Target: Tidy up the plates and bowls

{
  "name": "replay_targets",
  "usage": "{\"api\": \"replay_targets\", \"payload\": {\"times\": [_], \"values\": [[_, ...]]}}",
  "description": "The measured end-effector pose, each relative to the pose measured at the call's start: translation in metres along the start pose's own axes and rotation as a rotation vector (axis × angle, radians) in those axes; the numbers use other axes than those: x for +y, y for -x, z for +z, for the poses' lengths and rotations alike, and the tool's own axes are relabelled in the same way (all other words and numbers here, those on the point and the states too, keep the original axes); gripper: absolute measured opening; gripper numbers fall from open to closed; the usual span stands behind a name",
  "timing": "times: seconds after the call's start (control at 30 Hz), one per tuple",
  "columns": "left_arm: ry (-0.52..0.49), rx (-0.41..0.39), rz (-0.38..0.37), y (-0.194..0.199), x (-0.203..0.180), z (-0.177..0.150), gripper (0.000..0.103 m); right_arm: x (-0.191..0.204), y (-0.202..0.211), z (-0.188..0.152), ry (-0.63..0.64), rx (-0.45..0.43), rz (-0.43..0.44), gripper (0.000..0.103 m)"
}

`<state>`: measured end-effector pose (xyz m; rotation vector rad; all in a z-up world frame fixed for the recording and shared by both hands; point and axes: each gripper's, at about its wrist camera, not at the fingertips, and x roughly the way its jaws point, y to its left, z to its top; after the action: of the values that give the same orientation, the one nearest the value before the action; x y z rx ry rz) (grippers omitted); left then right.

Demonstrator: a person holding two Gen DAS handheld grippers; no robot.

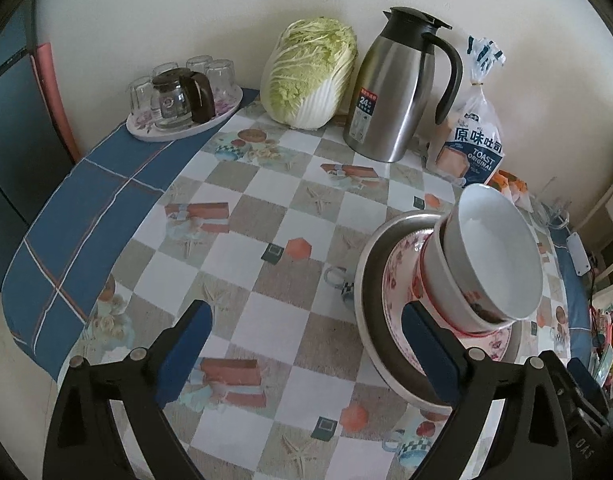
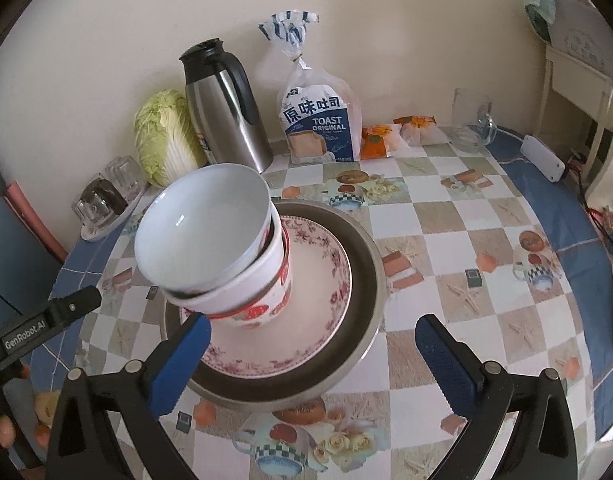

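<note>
A stack stands on the table: a metal plate (image 2: 366, 256) at the bottom, a pink floral plate (image 2: 326, 292) on it, then a red-patterned bowl (image 2: 262, 300) with a white bowl (image 2: 202, 232) nested tilted inside. The stack also shows in the left wrist view, with the metal plate (image 1: 370, 276), floral plate (image 1: 398, 280), lower bowl (image 1: 442, 280) and white bowl (image 1: 498, 256). My left gripper (image 1: 306, 356) is open and empty, left of the stack. My right gripper (image 2: 314, 364) is open and empty, over the stack's near edge.
At the back stand a napa cabbage (image 1: 310, 72), a steel thermos jug (image 1: 398, 84) and a toast bag (image 1: 470, 136). A tray with glasses and a small pot (image 1: 182, 96) sits back left. Snack packets (image 2: 394, 136), a glass bowl (image 2: 474, 128) and a white box (image 2: 542, 158) lie right.
</note>
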<state>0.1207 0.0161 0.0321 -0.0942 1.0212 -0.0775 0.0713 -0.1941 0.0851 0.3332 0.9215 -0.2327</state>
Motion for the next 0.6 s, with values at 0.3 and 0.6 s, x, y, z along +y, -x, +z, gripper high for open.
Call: {"api": "replay_targets", "payload": {"times": [0.3, 0.6], "values": [[-0.047, 0.038, 0.041, 0.0, -0.017, -0.022, 0.096, -0.005, 0.001, -0.019, -0.005, 0.04, -0.012, 0.103], [-0.134, 0.118, 0.147, -0.016, -0.027, -0.038, 0.096, -0.02, -0.003, -0.029, -0.038, 0.072, -0.026, 0.103]]}}
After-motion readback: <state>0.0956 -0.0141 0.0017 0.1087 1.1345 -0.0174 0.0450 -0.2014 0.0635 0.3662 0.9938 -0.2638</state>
